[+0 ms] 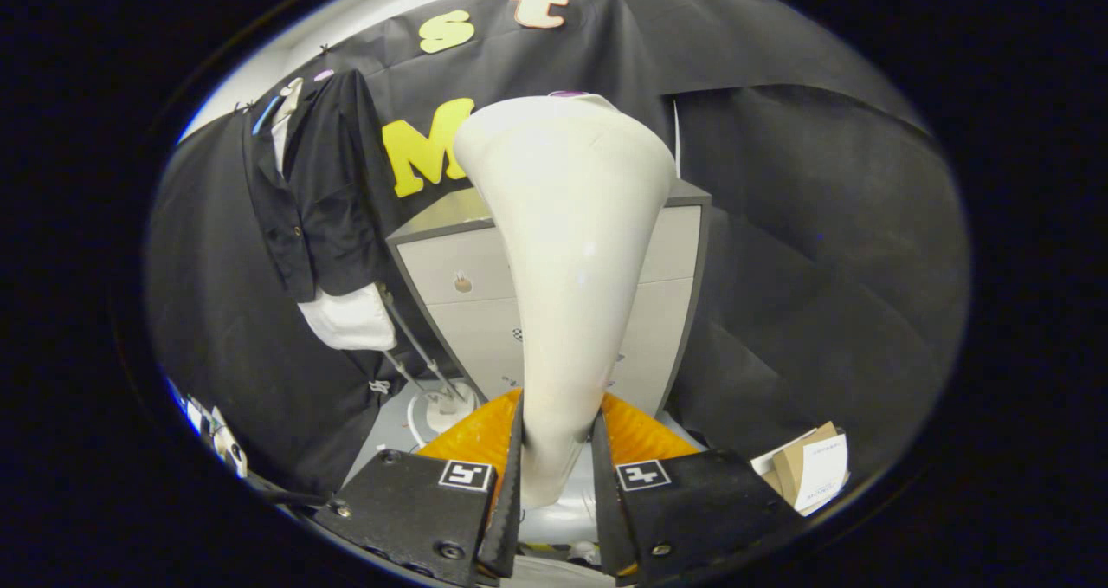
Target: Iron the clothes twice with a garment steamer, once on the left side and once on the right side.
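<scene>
Gripper [558, 475] is clamping the garment steamer [567, 250] by its narrow handle end, both fingers [511, 484] pressing on it from either side. Steamer is cream white and glossy, rising up and away from the fingers and widening into a broad flat head at the top; a bit of purple is showing at the head's far edge.

Landmark: steamer. Directly behind it a grey drawer cabinet [450, 268] is standing, two drawer fronts visible, dark frame and top. Left of the steamer a dark jacket [316, 181] is hanging against the black cloth wall [822, 224], buttons showing along its front edge, with a white garment [351, 319] sticking out below its hem and at the collar. Steamer is well apart from the jacket, not touching it.

Below the jacket, left of the steamer's lower part, thin metal rods [415, 350] are slanting down to a round white base [441, 410] on the floor; cannot tell what it belongs to. Behind the steamer's handle, an orange ribbed surface [472, 436] is showing on both sides of it. Lower right of the steamer, cardboard and paper sheets [809, 471] are lying by the wall. Far lower left, some small white and coloured items [216, 436], too small to identify.
</scene>
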`<state>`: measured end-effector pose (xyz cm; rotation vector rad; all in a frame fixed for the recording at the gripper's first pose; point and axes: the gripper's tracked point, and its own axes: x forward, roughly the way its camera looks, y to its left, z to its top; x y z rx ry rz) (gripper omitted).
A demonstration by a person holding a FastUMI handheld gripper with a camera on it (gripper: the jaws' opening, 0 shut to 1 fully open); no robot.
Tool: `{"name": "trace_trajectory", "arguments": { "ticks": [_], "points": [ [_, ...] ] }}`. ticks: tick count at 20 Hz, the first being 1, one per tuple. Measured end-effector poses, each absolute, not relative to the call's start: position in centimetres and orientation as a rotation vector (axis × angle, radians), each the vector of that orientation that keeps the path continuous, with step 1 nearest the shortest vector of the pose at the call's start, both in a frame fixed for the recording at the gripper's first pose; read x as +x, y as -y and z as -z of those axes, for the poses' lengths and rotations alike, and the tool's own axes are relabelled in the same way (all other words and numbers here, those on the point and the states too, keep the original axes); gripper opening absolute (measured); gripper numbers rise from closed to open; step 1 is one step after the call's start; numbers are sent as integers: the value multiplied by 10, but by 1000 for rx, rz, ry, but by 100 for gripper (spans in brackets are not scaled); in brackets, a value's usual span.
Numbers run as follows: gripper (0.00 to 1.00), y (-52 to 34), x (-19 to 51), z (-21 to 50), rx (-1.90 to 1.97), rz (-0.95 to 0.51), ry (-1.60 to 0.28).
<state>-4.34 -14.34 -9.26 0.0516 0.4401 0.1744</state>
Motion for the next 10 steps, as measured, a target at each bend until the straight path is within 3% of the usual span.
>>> {"name": "trace_trajectory", "arguments": {
  "ticks": [10],
  "points": [
    [39, 140, -49, 96, 30, -170, -454]
  ]
}}
